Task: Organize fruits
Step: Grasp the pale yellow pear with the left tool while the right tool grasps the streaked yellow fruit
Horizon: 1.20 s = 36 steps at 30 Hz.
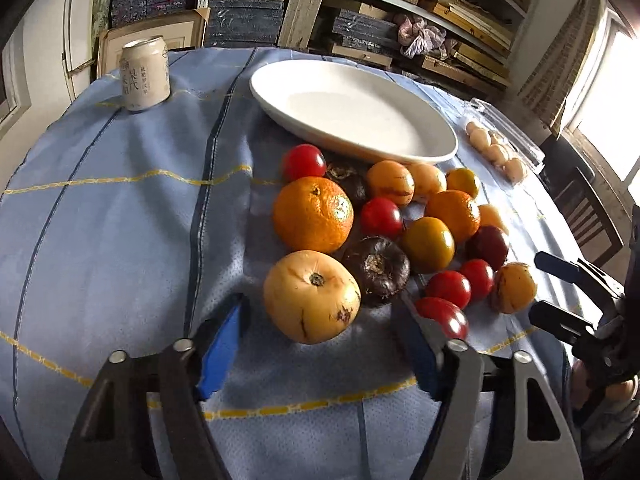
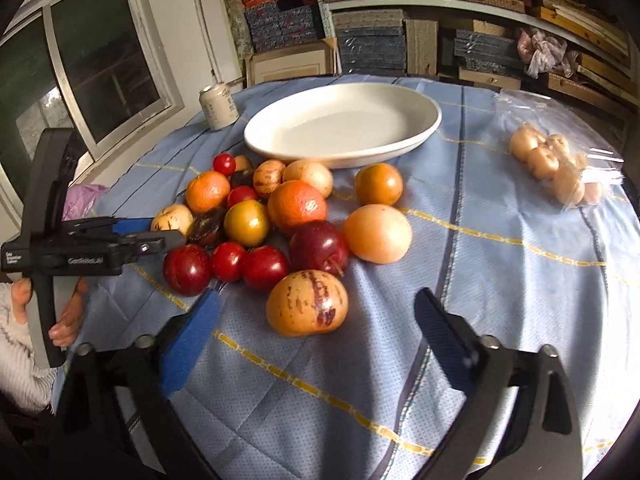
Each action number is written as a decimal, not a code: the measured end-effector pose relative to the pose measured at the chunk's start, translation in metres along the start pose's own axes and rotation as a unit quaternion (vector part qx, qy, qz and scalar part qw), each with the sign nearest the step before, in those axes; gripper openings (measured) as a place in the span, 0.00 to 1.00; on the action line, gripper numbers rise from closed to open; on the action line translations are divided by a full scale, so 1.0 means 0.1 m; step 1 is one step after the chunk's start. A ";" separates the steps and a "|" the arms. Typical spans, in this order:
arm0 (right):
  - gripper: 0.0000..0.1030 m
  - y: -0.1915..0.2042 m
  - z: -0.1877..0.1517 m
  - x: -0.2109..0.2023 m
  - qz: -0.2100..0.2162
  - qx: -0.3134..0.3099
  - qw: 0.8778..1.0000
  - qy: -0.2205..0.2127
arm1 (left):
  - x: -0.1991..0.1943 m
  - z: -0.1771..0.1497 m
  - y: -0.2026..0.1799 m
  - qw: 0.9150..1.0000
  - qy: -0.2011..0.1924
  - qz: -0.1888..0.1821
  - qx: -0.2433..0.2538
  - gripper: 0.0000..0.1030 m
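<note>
A worktop (image 1: pixel 120 216) draped in a pale blue cloth with yellow and dark lines is seen; a white oval dish (image 1: pixel 352 108) is set at its far side, bare inside; a heap of fruits (image 1: pixel 384 232) is gathered just near of the dish, touching one another; oranges, red tomatoes, dark brown fruits and yellow streaked melons can be told among them. A pale drink can (image 1: pixel 145 74) is stood upright at the far left, well apart from the heap; a clear bag of small tan fruits (image 2: pixel 556 168) is laid at the right. The left tongs (image 1: pixel 320 344) are held spread around the nearest pale yellow fruit (image 1: pixel 312 296), its sides not touched by the blue pads; the right tongs (image 2: pixel 316 344) are likewise held spread, with a streaked yellow melon (image 2: pixel 307 302) just beyond the tips and nothing pinched; a hand (image 2: pixel 66 320) is seen on the left handle.
</note>
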State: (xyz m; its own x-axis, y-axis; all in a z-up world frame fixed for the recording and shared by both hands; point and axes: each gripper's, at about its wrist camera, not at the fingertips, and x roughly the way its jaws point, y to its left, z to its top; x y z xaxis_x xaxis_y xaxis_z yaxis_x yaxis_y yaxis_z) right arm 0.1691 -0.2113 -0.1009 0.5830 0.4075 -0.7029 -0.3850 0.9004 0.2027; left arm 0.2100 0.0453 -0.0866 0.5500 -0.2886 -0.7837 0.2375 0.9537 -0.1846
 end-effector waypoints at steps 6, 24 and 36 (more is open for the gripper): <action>0.71 0.00 -0.01 0.07 0.007 0.003 1.000 0.010 | 0.02 0.04 -0.04 1.000 -0.017 0.003 0.020 0.67; 0.58 -0.01 0.03 0.24 0.011 -0.002 1.000 0.026 | 0.01 0.01 -0.05 0.999 -0.023 -0.011 0.034 0.50; 0.43 -0.01 0.00 0.17 0.028 -0.008 0.999 0.018 | -0.03 -0.05 -0.09 0.999 -0.024 -0.009 0.042 0.46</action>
State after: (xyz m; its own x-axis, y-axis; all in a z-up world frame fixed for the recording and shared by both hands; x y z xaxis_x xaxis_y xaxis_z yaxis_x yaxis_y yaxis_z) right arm 0.1793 -0.2057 -0.1129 0.5350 0.4508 -0.7145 -0.4273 0.8740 0.2314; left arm 0.2024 0.0379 -0.0854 0.5816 -0.3120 -0.7512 0.3139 0.9381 -0.1466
